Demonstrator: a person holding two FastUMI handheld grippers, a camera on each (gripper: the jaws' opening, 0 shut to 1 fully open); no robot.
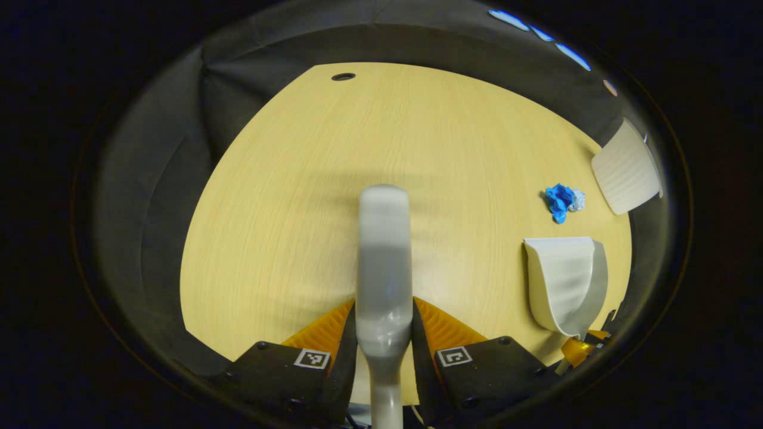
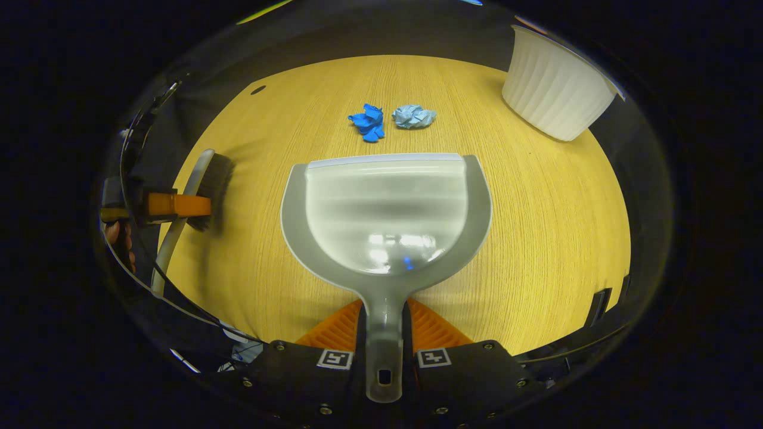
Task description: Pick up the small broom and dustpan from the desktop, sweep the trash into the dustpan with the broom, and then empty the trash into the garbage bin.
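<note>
With both tools gripped, the sweep is on: the right hand-held gripper is clamped on the dustpan handle, its lip facing the two paper wads just beyond. The left hand-held gripper pinches the broom, off to the dustpan's side. Best keep the lip flat on the table and draw the bristles from behind the wads. The bin waits at the far right.

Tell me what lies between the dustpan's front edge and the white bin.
In the right gripper view, two trash wads, blue and pale, lie ahead of the dustpan; bare tabletop reaches the bin.
</note>
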